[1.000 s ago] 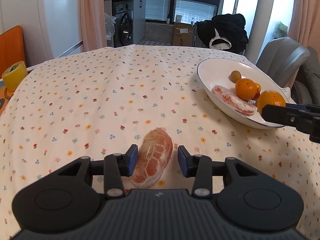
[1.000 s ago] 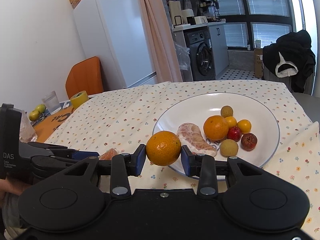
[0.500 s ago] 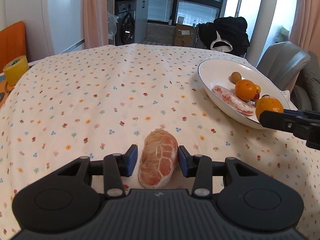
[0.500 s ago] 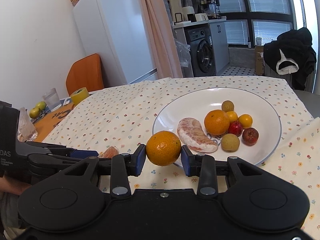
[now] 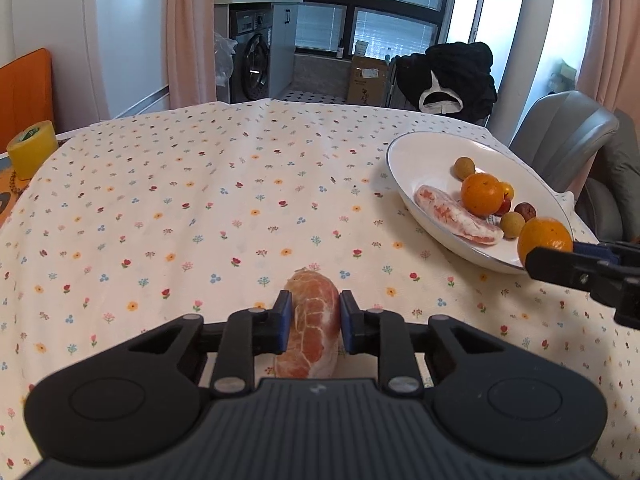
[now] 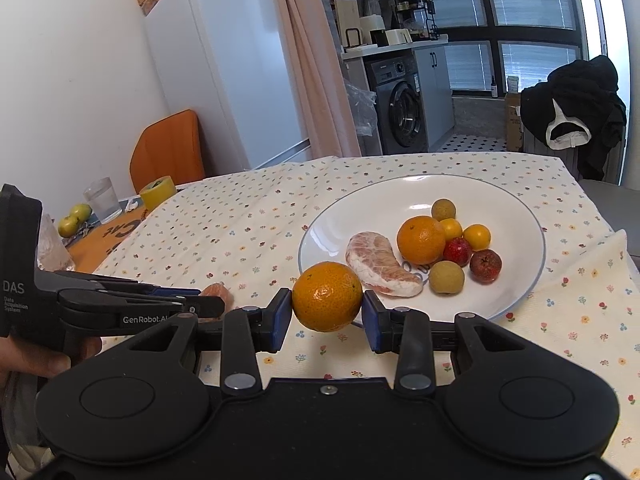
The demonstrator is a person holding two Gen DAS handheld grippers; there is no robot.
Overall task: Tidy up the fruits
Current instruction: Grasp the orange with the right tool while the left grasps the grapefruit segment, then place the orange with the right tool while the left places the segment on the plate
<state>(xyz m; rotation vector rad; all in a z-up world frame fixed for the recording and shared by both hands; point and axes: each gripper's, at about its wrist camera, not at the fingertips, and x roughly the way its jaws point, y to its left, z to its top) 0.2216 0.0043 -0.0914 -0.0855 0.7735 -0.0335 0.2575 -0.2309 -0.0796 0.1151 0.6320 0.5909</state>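
A table under a cream flowered cloth (image 5: pixel 200 200) fills most of both views. On it, at the right of the left wrist view, sits a white plate (image 5: pixel 404 160) (holding fruit). A yellow tape roll (image 5: pixel 32 148) and a glass (image 6: pixel 102 200) stand at the left edge.

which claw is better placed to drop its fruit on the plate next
Right: its claw holds an orange at the plate rim. The left claw grips a pomelo piece farther away.
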